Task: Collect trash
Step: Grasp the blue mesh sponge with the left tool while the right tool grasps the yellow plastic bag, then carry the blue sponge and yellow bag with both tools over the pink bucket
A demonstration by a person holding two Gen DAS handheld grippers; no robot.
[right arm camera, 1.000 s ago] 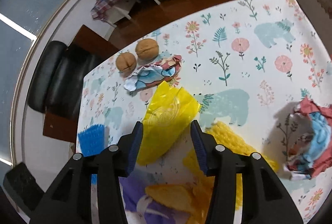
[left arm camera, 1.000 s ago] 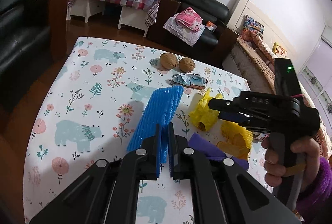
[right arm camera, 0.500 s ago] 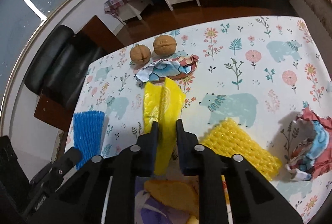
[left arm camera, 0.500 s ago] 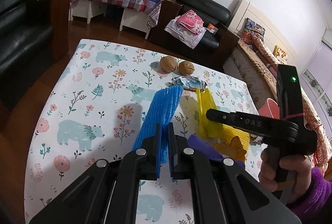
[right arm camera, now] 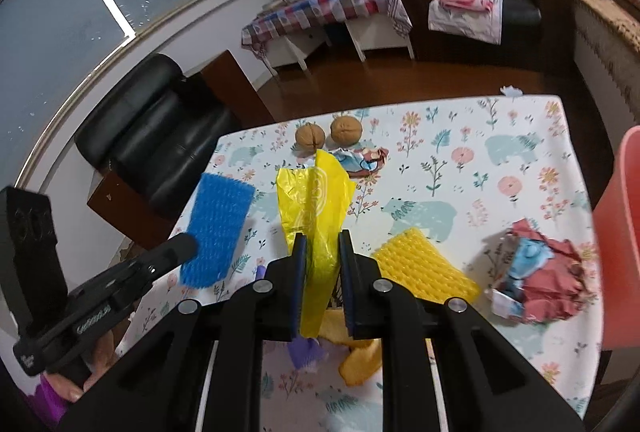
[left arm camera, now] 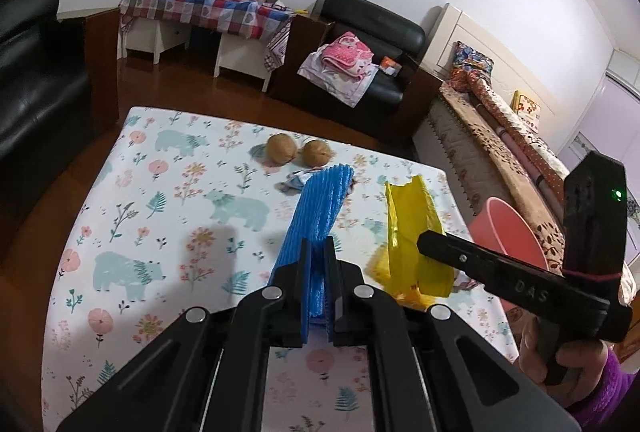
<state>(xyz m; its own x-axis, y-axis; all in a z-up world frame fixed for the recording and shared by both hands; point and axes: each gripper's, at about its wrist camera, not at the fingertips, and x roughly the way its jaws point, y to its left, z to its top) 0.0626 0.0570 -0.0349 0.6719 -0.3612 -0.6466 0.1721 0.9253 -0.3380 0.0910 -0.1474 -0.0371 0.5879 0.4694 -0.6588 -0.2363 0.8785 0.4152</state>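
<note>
At the right edge of both views you have a pink plastic bucket; its inside is not visible, so what it holds cannot be told. Your left gripper is clamped on a blue foam net sleeve, ribbed and springy, standing up from the jaws in the middle of the left wrist view. Your right gripper pinches a thin, glossy yellow plastic bag, creased and limp, rising at the centre of the right wrist view. On the floral tablecloth, lower right of centre, lies a yellow foam net, flat and dimpled, and further right a crumpled red-and-blue wrapper. Two round brown walnuts sit at the upper middle, just beside another crumpled wrapper.
</note>
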